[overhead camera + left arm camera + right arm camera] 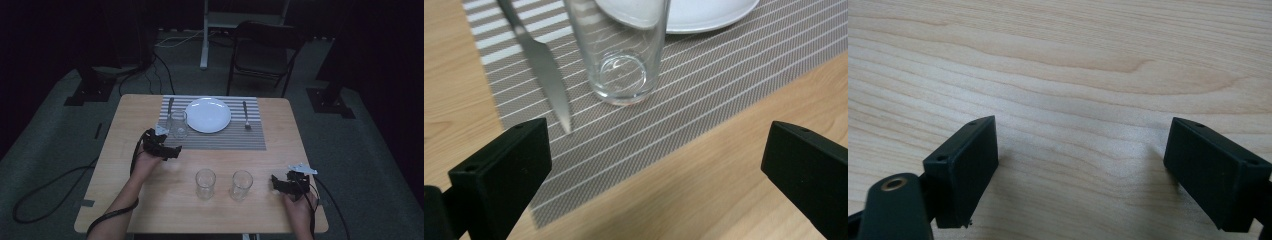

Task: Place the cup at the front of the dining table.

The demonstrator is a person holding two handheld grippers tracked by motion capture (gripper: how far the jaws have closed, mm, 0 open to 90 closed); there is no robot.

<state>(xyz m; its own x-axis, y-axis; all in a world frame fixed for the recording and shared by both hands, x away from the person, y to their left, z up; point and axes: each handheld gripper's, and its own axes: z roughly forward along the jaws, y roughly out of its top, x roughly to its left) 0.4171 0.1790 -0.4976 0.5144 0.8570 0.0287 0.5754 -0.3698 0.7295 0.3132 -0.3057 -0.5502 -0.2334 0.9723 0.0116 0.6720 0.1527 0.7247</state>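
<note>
A clear glass [177,123] [620,52] stands upright on the striped placemat [215,137] [704,80], left of the white plate [208,114] [689,12]. My left gripper [167,148] [659,165] is open just short of that glass, nothing between its jaws. A knife [169,106] [540,62] lies left of the glass, a fork [245,116] right of the plate. Two more empty glasses [205,183] [241,185] stand on the bare wood near the front. My right gripper [285,184] [1080,167] rests open on the table to their right.
The wooden table [150,200] has its front edge close to both forearms. Behind the table stand a dark folding chair [262,52] and stand bases [85,92], with cables [165,70] on the grey floor.
</note>
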